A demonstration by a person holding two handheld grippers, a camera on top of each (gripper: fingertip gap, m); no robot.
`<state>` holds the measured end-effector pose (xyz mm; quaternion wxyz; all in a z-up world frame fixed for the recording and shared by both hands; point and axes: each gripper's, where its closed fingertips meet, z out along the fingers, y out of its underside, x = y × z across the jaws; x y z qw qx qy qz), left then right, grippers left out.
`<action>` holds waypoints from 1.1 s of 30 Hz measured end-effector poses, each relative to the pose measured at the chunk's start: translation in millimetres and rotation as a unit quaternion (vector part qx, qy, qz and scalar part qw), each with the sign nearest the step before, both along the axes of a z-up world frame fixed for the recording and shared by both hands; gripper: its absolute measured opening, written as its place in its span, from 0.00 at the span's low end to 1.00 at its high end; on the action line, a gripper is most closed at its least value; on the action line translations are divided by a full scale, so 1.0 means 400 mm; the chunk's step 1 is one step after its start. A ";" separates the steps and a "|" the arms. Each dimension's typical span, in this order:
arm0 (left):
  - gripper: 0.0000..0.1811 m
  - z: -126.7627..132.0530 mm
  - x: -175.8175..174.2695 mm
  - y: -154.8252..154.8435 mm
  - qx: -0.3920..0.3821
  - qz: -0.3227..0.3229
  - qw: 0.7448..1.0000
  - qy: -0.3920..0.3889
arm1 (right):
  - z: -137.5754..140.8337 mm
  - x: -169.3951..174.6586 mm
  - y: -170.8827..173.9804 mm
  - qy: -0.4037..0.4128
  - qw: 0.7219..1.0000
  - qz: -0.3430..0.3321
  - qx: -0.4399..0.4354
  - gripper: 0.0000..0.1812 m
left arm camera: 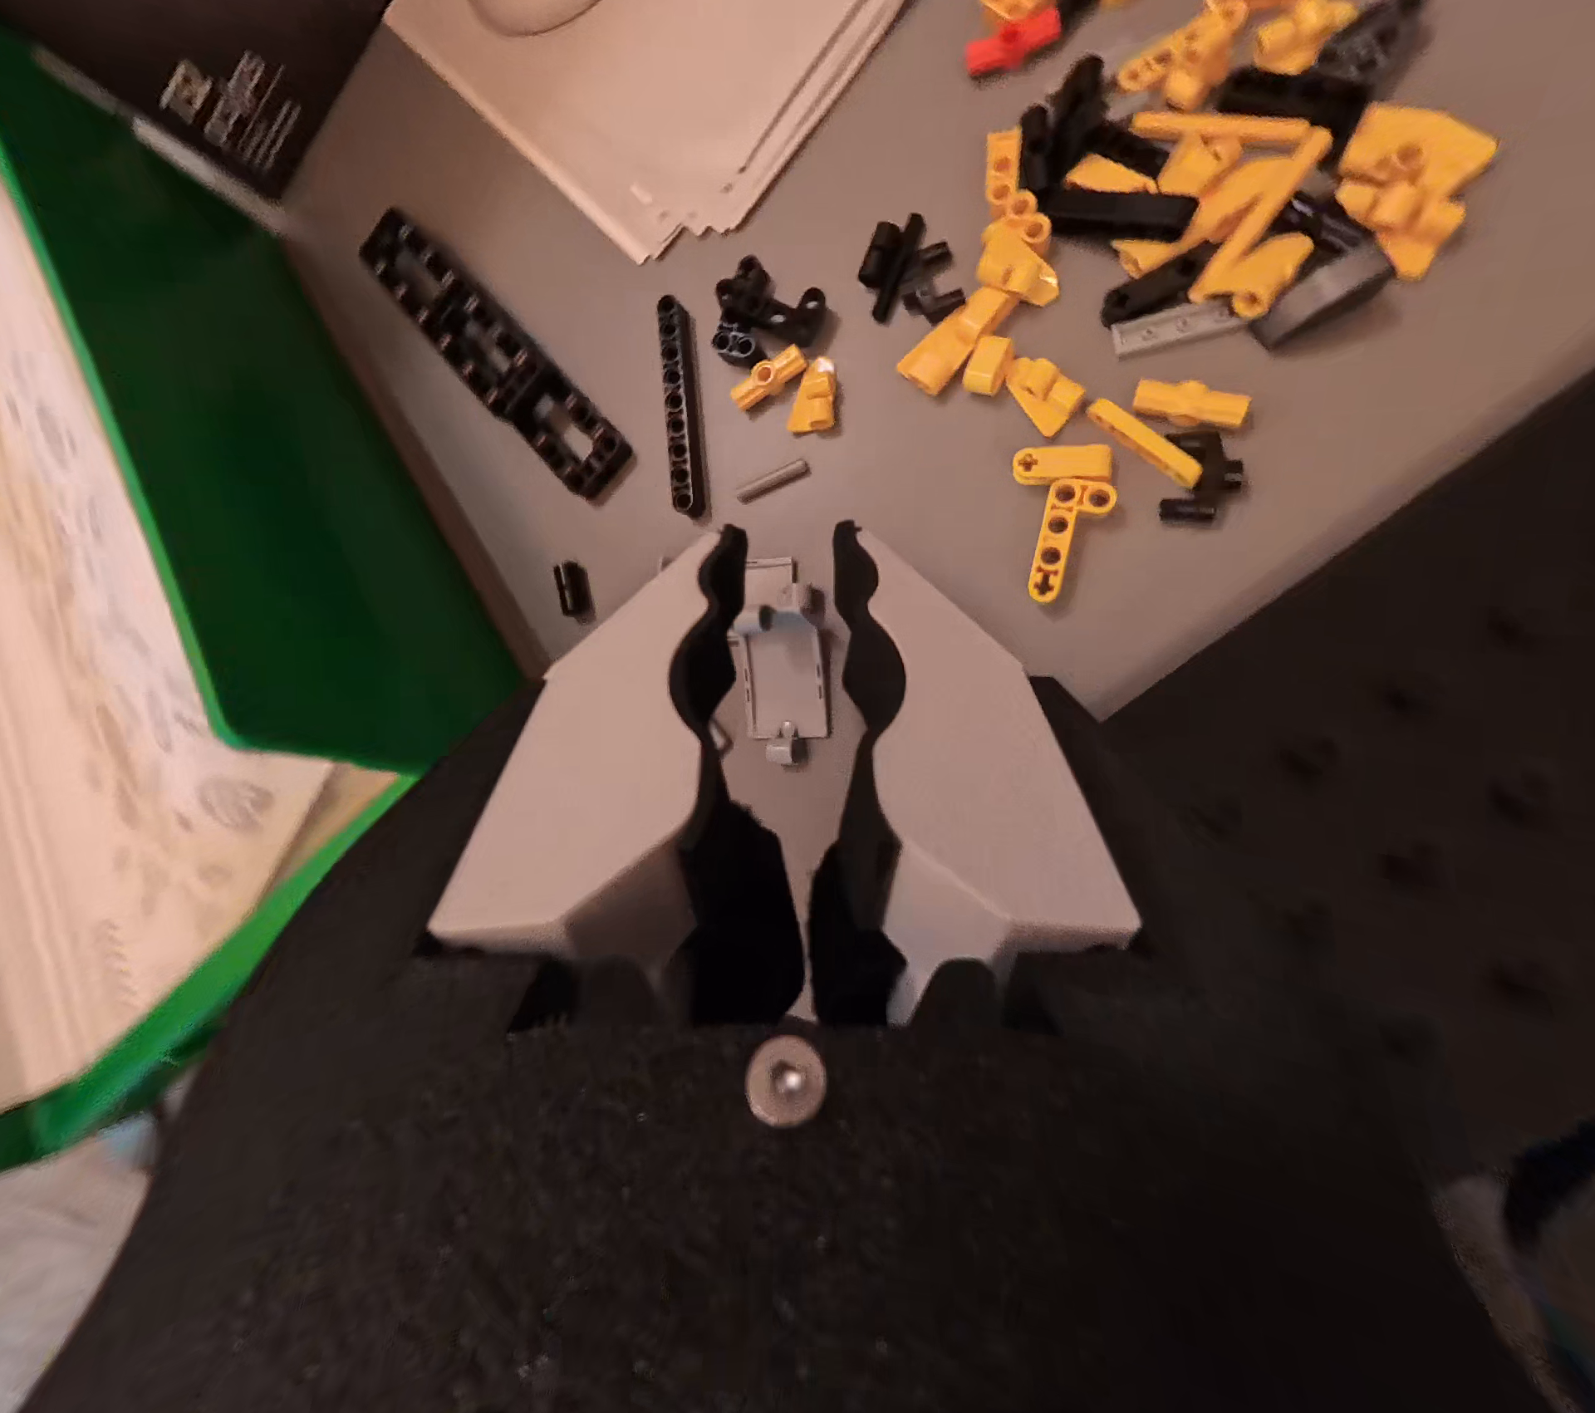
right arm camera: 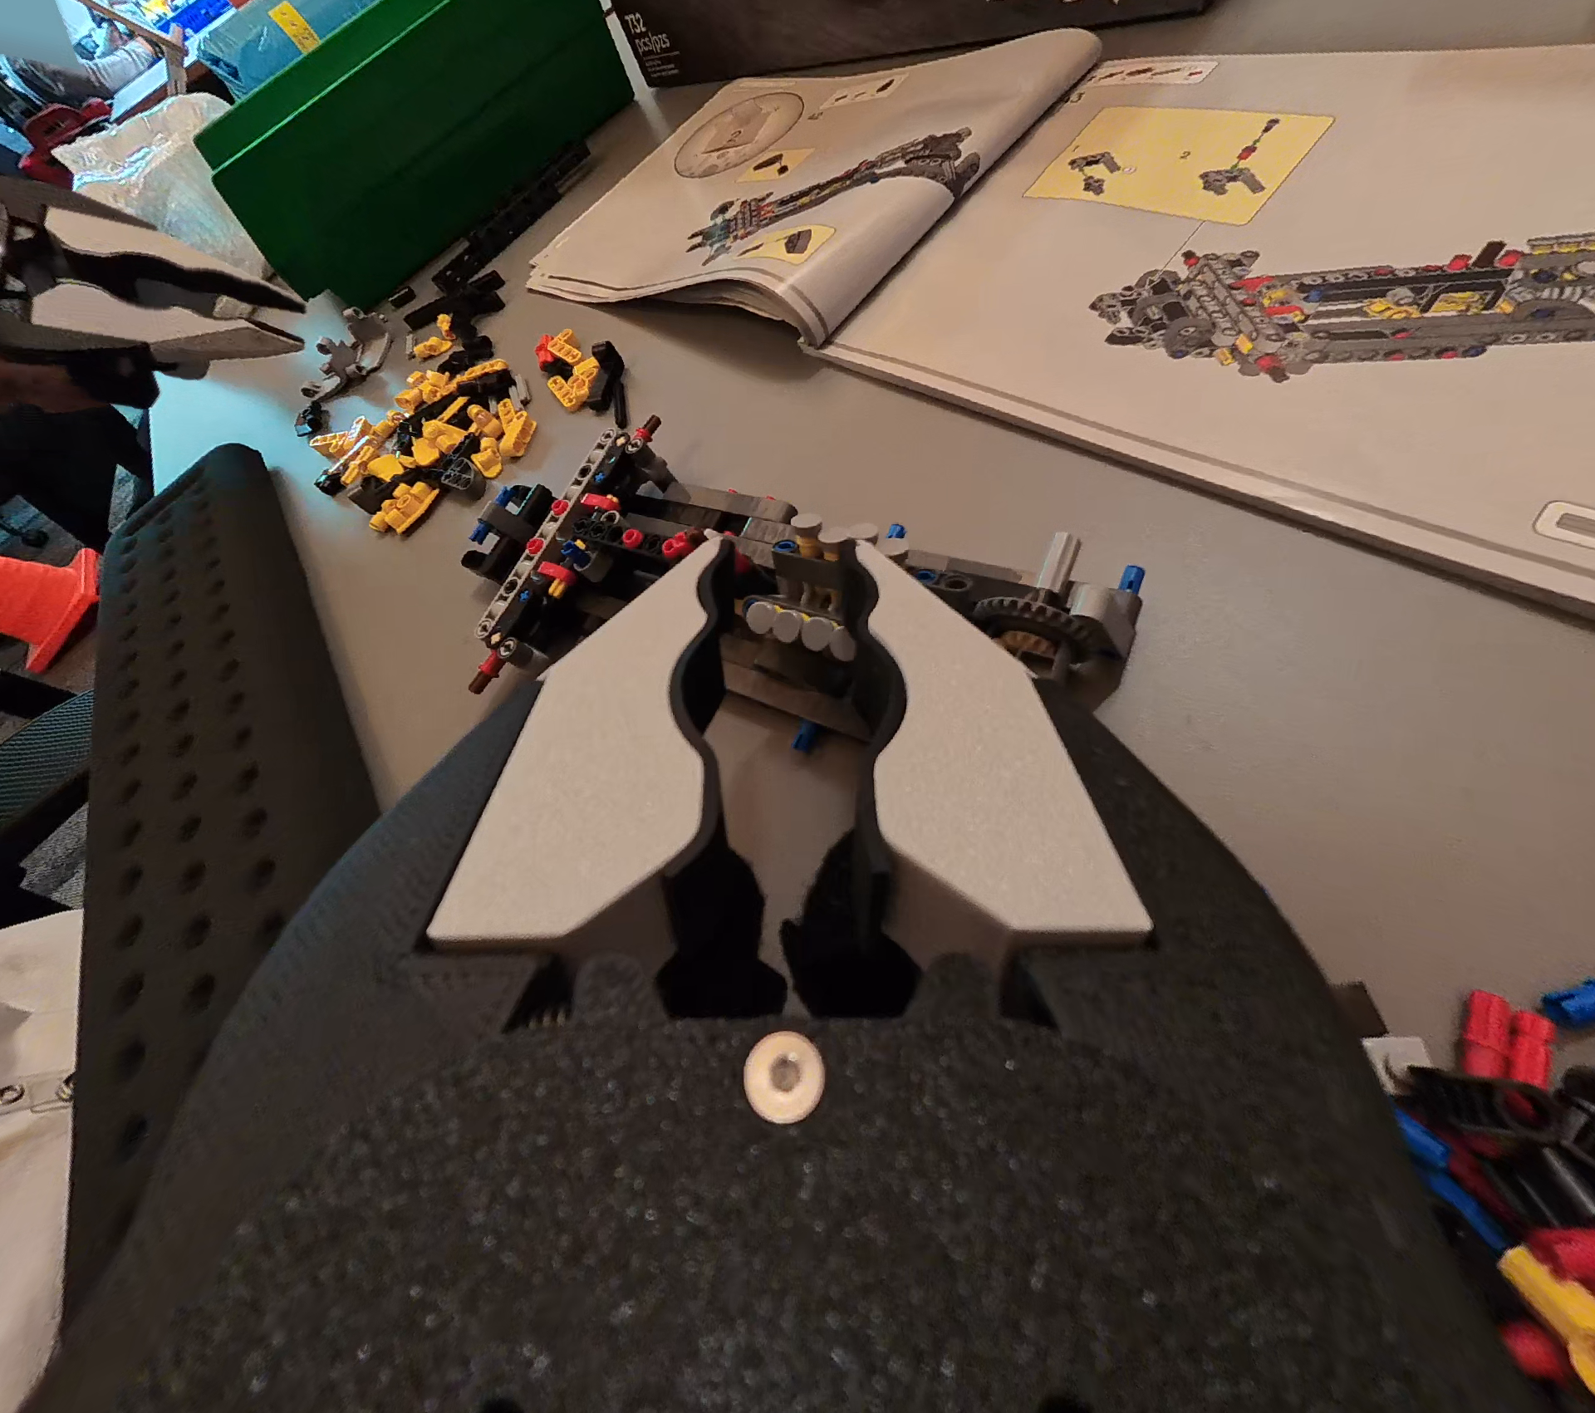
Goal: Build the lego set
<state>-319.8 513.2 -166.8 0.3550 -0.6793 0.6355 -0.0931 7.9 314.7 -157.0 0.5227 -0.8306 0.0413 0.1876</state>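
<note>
Left claw (left arm camera: 784, 534) over grey table (left arm camera: 535, 267), green bin (left arm camera: 285, 465)

Grey table (right arm camera: 1295, 724) bears loose lego pieces (left arm camera: 1208, 180), manual (right arm camera: 863, 198), half-built chassis (right arm camera: 777, 577)

The left tongs (left arm camera: 790, 534) hung over the grey tabletop (left arm camera: 863, 491) with their grey, black-lined fingers (left arm camera: 621, 698) apart; a flat light-grey plastic panel piece (left arm camera: 781, 672) showed in the gap between them, though whether they touched it could not be told. Just beyond the tips lay a short grey plastic pin (left arm camera: 771, 481), a long black holed beam (left arm camera: 682, 405) and a black rectangular holed frame (left arm camera: 494, 353). A loose heap of yellow and black plastic pieces (left arm camera: 1208, 189) lay to the right, near an open paper instruction booklet (left arm camera: 682, 17). A green plastic bin (left arm camera: 285, 474) stood at the left.
</note>
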 end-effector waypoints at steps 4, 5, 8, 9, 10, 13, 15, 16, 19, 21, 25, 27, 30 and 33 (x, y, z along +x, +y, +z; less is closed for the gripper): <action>0.17 -0.006 -0.024 0.025 -0.049 -0.007 0.998 0.050 | 0.001 -0.001 0.000 0.000 1.000 0.001 0.001 0.12; 0.17 -0.007 -0.035 0.032 -0.075 0.006 0.996 0.052 | 0.000 -0.001 -0.001 -0.003 1.000 0.000 0.000 0.12; 0.20 -0.037 -0.065 0.026 -0.117 0.013 0.991 0.066 | 0.001 0.007 0.000 -0.003 1.000 -0.005 0.002 0.12; 0.20 -0.051 -0.070 0.032 -0.111 0.018 0.991 0.072 | 0.002 0.010 0.000 0.000 1.000 -0.008 0.002 0.12; 0.19 -0.064 -0.070 0.035 -0.110 0.020 0.991 0.075 | 0.003 0.014 0.001 0.003 1.000 -0.011 0.003 0.13; 0.15 -0.088 -0.058 0.036 -0.111 0.019 0.991 0.073 | 0.005 0.020 0.001 0.010 1.000 -0.015 0.006 0.12; 0.13 -0.089 -0.054 0.034 -0.115 0.018 0.991 0.069 | 0.005 0.019 0.002 0.012 1.000 -0.014 0.007 0.12; 0.12 -0.082 -0.047 0.030 -0.115 0.016 0.991 0.061 | 0.004 0.019 0.003 0.012 1.000 -0.013 0.006 0.12; 0.12 -0.048 -0.026 0.018 -0.094 0.003 0.995 0.039 | -0.001 0.017 0.005 0.009 1.000 -0.012 0.002 0.12; 0.12 -0.025 -0.024 0.043 -0.059 0.013 0.998 0.036 | -0.002 0.018 0.007 0.009 1.000 -0.012 0.002 0.12; 0.12 -0.016 -0.049 0.116 -0.023 0.046 0.997 0.059 | -0.001 0.021 0.007 0.011 1.000 -0.014 0.002 0.12; 0.12 -0.032 -0.048 0.127 -0.040 0.047 0.996 0.068 | -0.001 0.020 0.007 0.009 1.000 -0.014 0.003 0.12; 0.12 -0.053 -0.044 0.130 -0.055 0.048 0.994 0.079 | -0.002 0.021 0.006 0.006 1.000 -0.015 0.001 0.12; 0.12 -0.063 -0.026 0.105 -0.073 0.037 0.994 0.071 | -0.001 0.024 0.005 0.007 1.000 -0.018 0.003 0.12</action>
